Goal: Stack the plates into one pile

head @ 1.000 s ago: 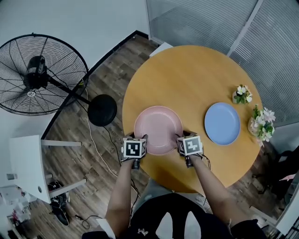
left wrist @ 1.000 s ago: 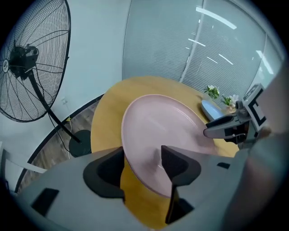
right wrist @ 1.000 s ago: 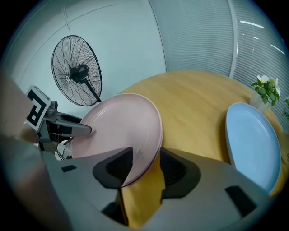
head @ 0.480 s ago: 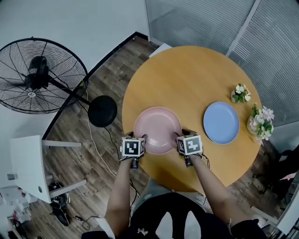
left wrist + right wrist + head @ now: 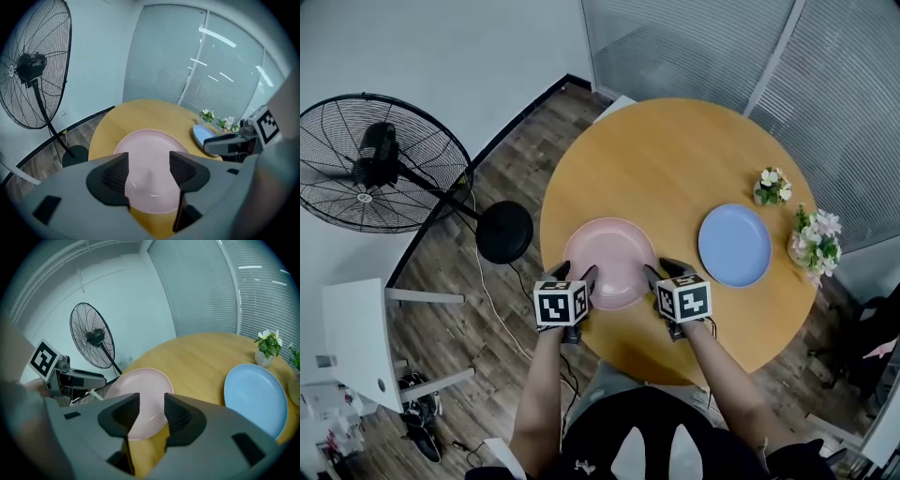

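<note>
Just beyond our left gripper [image 5: 574,274], jaws just widening on nothing, and right gripper [image 5: 666,270], spread but narrowing and empty, we are risking a slipping pinch on the pink plate [image 5: 609,261].

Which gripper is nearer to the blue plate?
Right. The right gripper, jaws just closing, empty, is left of the blue plate; the left gripper, jaws just opened, empty, is beyond the pink plate.

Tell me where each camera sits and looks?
Head view: on the person's head, looking down at the table; forearms, left tool, right tool show.
Left gripper view: on the left tool, facing the pink plate; its just-opened jaws show.
Right gripper view: on the right tool, facing the pink plate; its open, just-narrowed jaws show.
All share pink plate, blue plate.
</note>
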A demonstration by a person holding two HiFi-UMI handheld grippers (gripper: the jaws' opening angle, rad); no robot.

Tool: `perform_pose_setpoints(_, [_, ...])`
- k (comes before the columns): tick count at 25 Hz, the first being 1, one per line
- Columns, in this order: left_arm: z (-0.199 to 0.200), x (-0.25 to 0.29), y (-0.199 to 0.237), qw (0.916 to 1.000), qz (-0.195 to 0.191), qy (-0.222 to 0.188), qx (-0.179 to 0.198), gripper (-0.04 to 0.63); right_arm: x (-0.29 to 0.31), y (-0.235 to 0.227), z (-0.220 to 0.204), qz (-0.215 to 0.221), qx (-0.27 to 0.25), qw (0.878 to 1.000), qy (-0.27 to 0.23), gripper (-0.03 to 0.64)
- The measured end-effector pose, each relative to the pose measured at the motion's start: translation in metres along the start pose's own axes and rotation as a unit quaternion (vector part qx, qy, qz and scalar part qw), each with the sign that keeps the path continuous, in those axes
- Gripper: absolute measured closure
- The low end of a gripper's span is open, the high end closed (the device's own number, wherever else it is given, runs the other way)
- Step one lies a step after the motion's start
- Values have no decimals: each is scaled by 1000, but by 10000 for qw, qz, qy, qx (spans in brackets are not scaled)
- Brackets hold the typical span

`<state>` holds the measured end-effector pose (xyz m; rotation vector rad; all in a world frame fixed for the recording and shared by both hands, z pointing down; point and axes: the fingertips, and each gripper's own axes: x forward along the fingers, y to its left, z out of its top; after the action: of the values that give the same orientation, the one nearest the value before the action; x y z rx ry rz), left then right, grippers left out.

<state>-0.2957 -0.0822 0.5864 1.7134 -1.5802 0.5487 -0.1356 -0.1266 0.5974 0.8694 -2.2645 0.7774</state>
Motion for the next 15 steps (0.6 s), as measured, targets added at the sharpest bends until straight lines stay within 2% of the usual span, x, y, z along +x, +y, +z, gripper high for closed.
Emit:
perform_pose_setpoints(6, [9,-18,-36,9990,-258,-373,0,322,-34,3,0,244,172,9992,-281,463])
perform_pose_setpoints(15, [-11,-26,-96,9978,-543,-341,135,348,-85,-18,-19,269,441,9976,-470,468])
